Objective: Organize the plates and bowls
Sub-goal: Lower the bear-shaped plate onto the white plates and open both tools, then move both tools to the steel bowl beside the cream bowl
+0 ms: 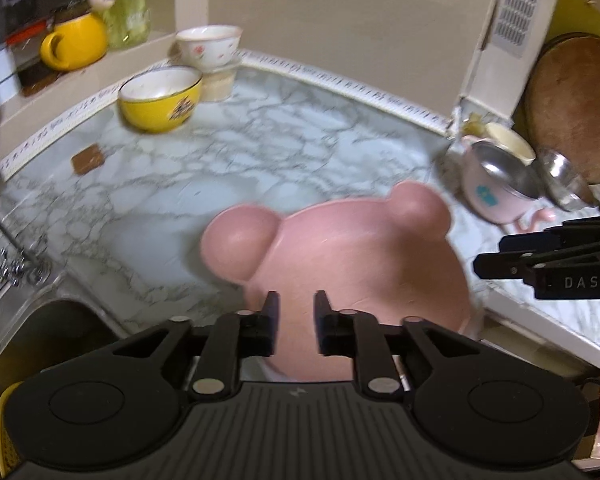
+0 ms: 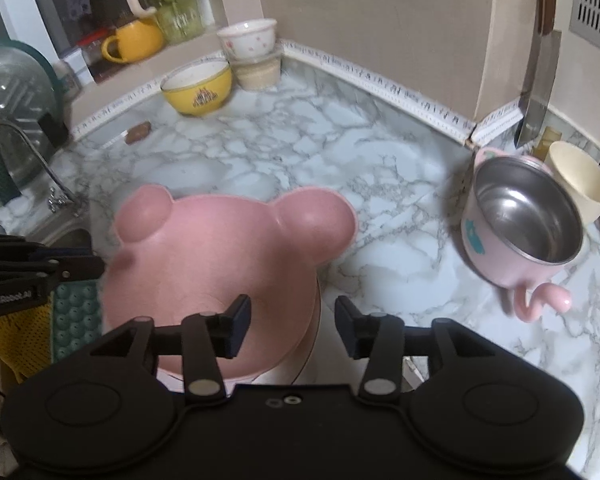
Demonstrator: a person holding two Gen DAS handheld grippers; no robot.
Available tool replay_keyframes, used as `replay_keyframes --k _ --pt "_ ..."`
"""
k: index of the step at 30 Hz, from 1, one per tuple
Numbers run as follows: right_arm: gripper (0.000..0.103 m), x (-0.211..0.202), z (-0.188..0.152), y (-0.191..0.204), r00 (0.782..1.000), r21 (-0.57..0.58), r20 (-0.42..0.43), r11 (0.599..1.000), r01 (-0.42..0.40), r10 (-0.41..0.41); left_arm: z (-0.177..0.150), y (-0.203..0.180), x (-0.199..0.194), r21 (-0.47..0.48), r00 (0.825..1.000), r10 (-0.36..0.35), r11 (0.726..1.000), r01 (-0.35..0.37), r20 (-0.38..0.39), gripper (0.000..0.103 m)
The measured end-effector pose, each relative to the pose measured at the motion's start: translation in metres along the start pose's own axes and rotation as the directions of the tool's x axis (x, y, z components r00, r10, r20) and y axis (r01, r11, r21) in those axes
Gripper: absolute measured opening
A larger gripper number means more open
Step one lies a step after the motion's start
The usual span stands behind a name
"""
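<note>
On the far left of the marble counter (image 1: 260,136) the yellow bowl (image 1: 160,98) sits against the back trim, with the white flowered bowl (image 1: 208,46) just behind it, stacked on a pale tub. Next comes the left gripper (image 1: 294,326), its fingers apart with a clear gap between them, nothing pinched; they hang above the near edge of the pink bear-eared plate (image 1: 352,264), which lies upside down at the front of the counter, ears pointing toward the wall. It seems to rest on something pale beneath it, though what that is cannot be made out. Further right, the right gripper (image 2: 292,326) also stands with its fingers well spread and empty, straddling the plate's right rim area without pressing on it. The plate looks set down and released, so the step in hand is, by my reading, a clean withdrawal: lift both tools straight up and away so no fingertip catches the rim and drags the plate off its seat. Farthest right, the pink steel-lined cup (image 2: 520,216) leans tilted beside a cream cup (image 2: 580,180); it looks like a likely next piece, and a grip on its rim rather than its curly handle should be steadier.
</note>
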State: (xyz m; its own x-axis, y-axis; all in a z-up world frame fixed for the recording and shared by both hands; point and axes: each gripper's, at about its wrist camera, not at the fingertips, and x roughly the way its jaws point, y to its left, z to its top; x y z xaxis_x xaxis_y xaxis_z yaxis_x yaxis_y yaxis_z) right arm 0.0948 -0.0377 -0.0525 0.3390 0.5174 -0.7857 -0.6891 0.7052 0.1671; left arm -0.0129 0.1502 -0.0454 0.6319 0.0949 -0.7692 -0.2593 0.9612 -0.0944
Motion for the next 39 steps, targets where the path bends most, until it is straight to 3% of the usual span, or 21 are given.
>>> replay_keyframes --k 3,10,13,16,28,39 --pt "0.067 -0.015 0.0 0.0 0.999 0.0 0.034 1.0 -0.005 0.005 0.006 -0.013 -0.01 0.016 0.998 -0.017 1.0 0.016 0.055 0.06" --pt "0.081 -0.045 0.0 -0.014 0.996 0.043 0.092 0.999 0.003 -0.007 0.021 -0.043 -0.016 0.076 0.994 -0.056 0.996 0.049 0.092 0.064" --pt "0.088 -0.056 -0.001 -0.021 0.994 0.055 0.11 0.998 0.014 -0.02 0.027 -0.055 -0.018 0.089 0.991 -0.064 0.995 0.054 0.12 0.074" --pt "0.102 -0.067 -0.004 -0.03 0.989 0.068 0.138 0.997 0.04 -0.049 0.032 -0.069 -0.019 0.108 0.987 -0.08 0.992 0.065 0.142 0.075" --pt "0.103 -0.098 -0.009 -0.08 0.976 0.108 0.178 0.988 0.111 -0.129 0.058 -0.141 -0.012 0.194 0.975 -0.137 0.976 0.102 0.175 0.077" --pt "0.103 -0.127 -0.024 -0.173 0.951 0.248 0.157 0.943 0.223 -0.267 0.092 -0.241 0.035 0.296 0.974 -0.182 0.945 0.137 0.131 0.08"
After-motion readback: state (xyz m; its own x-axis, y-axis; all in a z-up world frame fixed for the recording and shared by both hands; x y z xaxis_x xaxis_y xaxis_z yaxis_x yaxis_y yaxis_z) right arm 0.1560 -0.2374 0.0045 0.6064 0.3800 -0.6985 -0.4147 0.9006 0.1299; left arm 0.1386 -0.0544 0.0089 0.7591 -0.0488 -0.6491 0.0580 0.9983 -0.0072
